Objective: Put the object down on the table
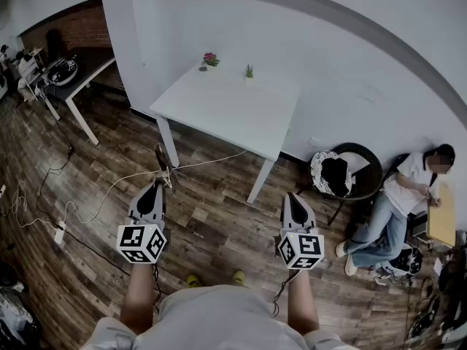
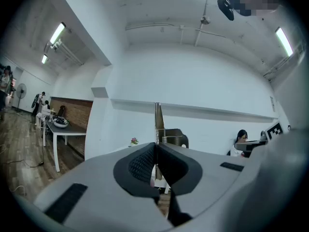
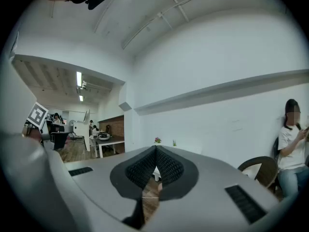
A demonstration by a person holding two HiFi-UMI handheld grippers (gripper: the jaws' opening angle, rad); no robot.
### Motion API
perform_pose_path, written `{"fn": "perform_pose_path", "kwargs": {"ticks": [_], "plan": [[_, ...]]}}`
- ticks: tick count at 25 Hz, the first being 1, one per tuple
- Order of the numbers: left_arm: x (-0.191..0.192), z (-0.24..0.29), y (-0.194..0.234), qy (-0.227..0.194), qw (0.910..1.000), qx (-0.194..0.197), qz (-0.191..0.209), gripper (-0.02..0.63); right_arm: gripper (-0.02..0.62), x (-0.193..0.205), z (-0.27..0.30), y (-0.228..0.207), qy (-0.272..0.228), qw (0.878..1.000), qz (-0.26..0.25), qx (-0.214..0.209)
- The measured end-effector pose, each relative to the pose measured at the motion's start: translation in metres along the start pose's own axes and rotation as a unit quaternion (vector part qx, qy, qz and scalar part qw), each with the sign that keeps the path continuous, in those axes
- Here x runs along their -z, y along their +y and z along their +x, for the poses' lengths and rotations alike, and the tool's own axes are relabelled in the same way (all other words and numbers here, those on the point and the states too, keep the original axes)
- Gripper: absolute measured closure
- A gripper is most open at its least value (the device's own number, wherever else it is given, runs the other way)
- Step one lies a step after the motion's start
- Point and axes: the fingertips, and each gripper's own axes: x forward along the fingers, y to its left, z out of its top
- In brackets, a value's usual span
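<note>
A thin metal tool [image 1: 161, 162] sticks out forward from my left gripper [image 1: 160, 183], which is shut on it above the wooden floor. In the left gripper view the tool [image 2: 158, 121] stands as a narrow upright blade between the pressed pads of the left gripper [image 2: 156, 148], with a spring-like part beside it. My right gripper [image 1: 297, 196] hangs level beside it, shut with nothing between its pads; the right gripper view shows the right gripper [image 3: 156, 150] the same way. The white table [image 1: 241, 115] stands ahead of both grippers, against the wall.
Two small potted plants [image 1: 211, 59] [image 1: 249, 71] stand at the table's far edge. A round chair with a bag [image 1: 343, 172] and a seated person [image 1: 405, 199] are at the right. A white cable [image 1: 109, 189] runs over the floor. A dark desk [image 1: 76, 70] stands far left.
</note>
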Motion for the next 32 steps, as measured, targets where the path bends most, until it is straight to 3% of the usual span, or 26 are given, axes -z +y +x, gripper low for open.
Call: {"fn": "perform_pose_path", "kwargs": {"ticks": [32], "plan": [[0.011, -0.014, 0.026, 0.006, 0.9998, -0.004, -0.021, 0.586, 0.588, 0.004, -0.006, 0.029, -0.011, 1.0, 0.01, 0.012]]}}
